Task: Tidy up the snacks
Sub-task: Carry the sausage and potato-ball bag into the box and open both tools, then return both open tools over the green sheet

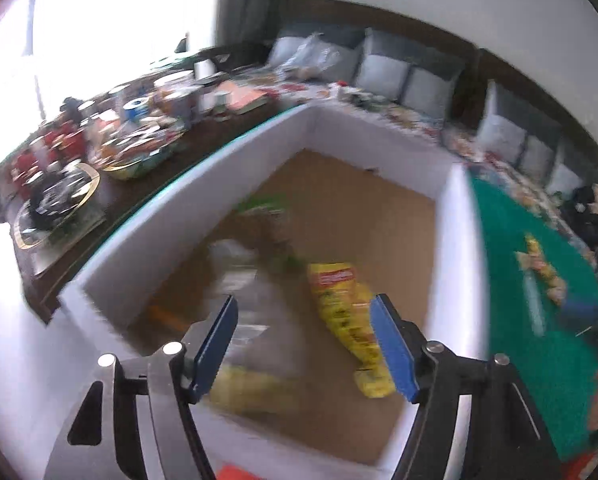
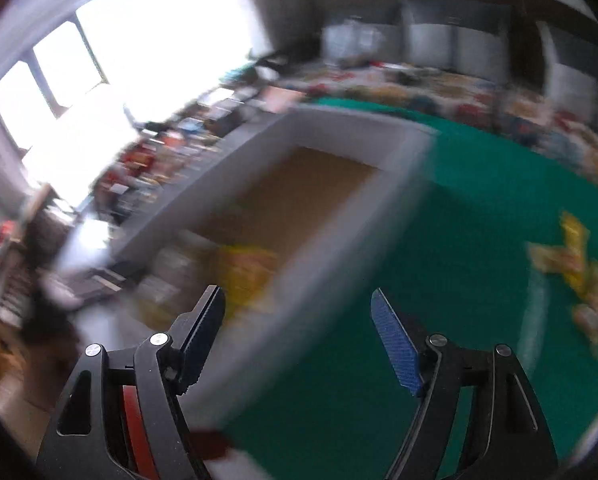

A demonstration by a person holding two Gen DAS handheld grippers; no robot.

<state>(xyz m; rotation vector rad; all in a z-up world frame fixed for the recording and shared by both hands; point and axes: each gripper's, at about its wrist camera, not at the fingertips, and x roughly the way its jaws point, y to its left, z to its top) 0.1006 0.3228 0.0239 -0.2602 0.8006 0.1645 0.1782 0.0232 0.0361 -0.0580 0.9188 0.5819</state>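
A white-walled box (image 1: 187, 196) with a brown cardboard floor holds several snack packs. A yellow and red pack (image 1: 345, 312) lies in it, with a clear pack (image 1: 239, 264) and a green-leafed pack (image 1: 271, 208) beside it. My left gripper (image 1: 303, 344) is open and empty, above the box's near end. The box also shows in the blurred right wrist view (image 2: 383, 196). My right gripper (image 2: 299, 336) is open and empty, over the box's right wall and the green mat (image 2: 459, 248). Loose yellow snacks (image 2: 575, 264) lie on the mat, also seen in the left wrist view (image 1: 539, 268).
A dark table (image 1: 219, 132) left of the box is crowded with tins, jars and plates (image 1: 55, 204). A sofa with grey cushions (image 1: 387, 68) runs along the back wall. The green mat (image 1: 539, 320) lies right of the box. Bright windows (image 2: 99, 52) are at the left.
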